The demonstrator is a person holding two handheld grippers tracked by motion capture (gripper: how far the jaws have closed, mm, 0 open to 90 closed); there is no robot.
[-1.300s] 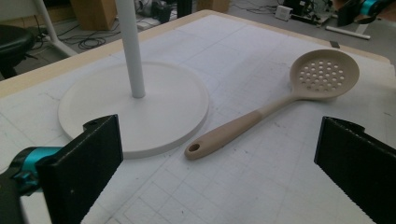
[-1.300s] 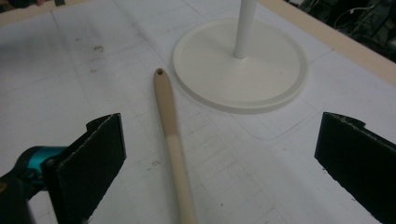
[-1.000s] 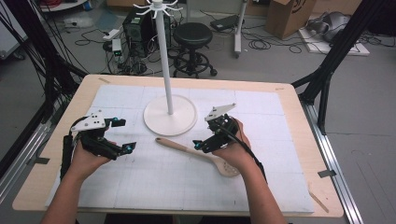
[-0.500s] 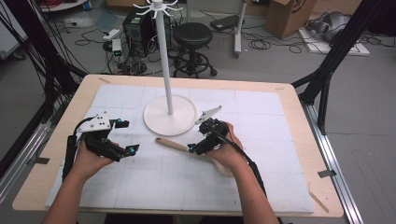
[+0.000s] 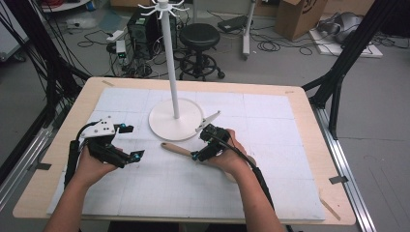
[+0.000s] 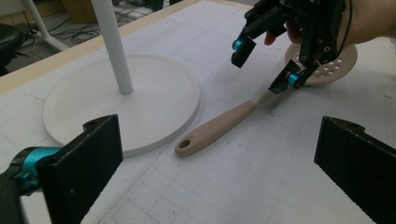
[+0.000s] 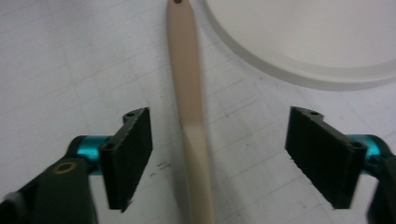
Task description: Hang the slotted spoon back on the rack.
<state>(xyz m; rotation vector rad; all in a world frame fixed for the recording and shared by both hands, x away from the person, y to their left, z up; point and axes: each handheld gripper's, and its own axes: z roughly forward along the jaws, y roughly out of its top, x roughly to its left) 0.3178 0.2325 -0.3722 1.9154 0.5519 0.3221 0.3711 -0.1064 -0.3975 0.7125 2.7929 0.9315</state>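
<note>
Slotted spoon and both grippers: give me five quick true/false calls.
1. The slotted spoon lies flat on the white mat. True.
2. The right gripper has clamped the handle. False: the handle runs between its jaws, which have just been closing, with a gap on each side.
3. The left gripper holds the spoon. False: its jaws are open and empty, off to the side.
4. The spoon hangs on the white stand. False: it lies beside the stand's round base.
5. The handle end has a hole. True.
</note>
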